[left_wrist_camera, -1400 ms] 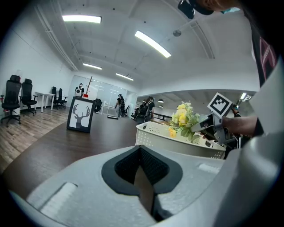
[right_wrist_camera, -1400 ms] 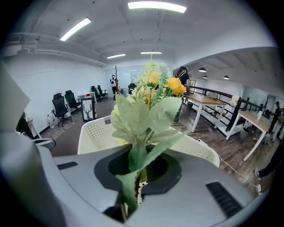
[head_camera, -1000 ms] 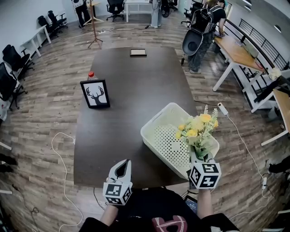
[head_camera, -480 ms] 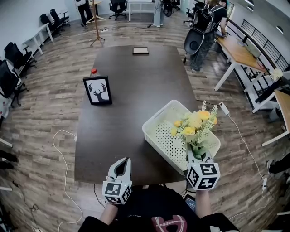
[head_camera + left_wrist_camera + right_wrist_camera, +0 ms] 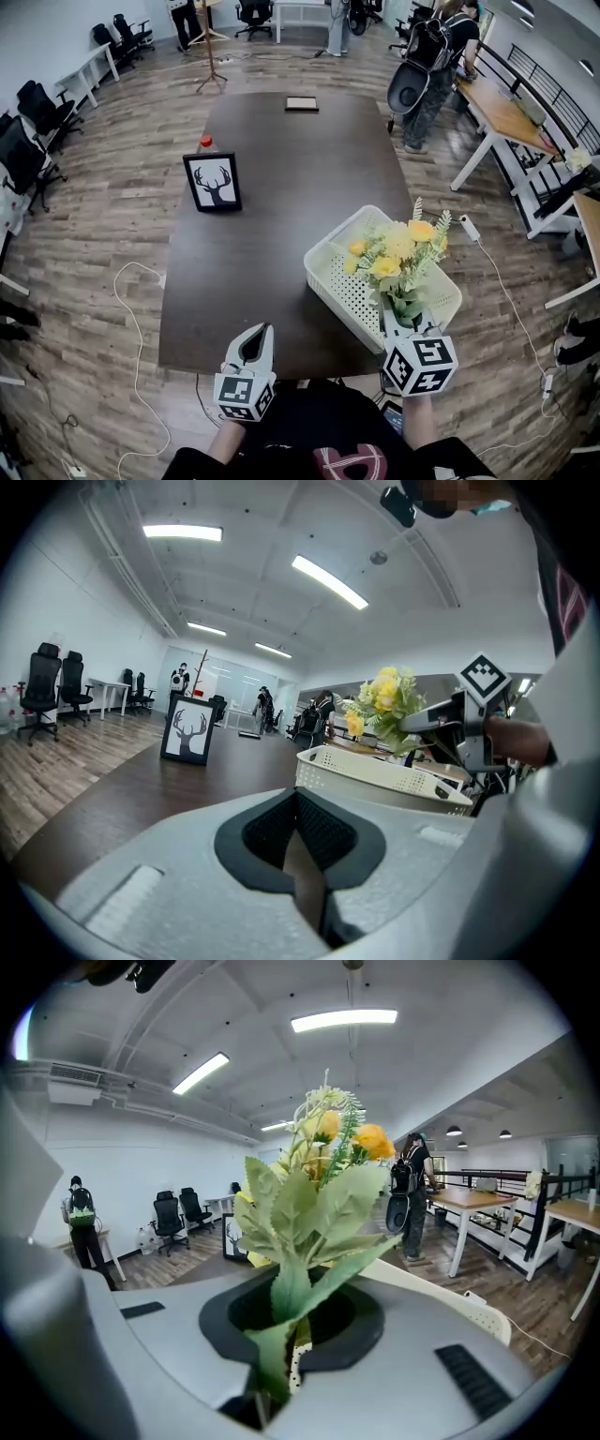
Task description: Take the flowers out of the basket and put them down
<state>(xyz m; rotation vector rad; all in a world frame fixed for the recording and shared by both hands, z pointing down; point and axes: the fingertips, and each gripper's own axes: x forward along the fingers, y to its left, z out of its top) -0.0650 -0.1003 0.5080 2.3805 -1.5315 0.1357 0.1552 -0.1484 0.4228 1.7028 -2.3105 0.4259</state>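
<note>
A bunch of yellow flowers (image 5: 397, 257) with green leaves hangs over the cream perforated basket (image 5: 328, 274), which stands at the near right of the dark table (image 5: 272, 234). My right gripper (image 5: 405, 323) is shut on the green stems just above the basket's near side. In the right gripper view the stems (image 5: 281, 1335) run down between the jaws of that gripper (image 5: 278, 1363) and the blooms (image 5: 337, 1138) stand above. My left gripper (image 5: 254, 336) hovers at the table's near edge, shut and empty. In the left gripper view its jaws (image 5: 305, 855) meet, with the basket (image 5: 375, 772) and the flowers (image 5: 384, 696) to the right.
A framed deer picture (image 5: 215, 182) stands on the table's left side with a red-capped bottle (image 5: 205, 143) behind it. A flat dark object (image 5: 301, 103) lies at the far end. A person with a backpack (image 5: 433, 52) stands by desks on the right. Office chairs line the left wall.
My right gripper has lifted a little and shifted left with the flowers, which now hang more over the basket's middle. The left gripper has stayed where it was.
</note>
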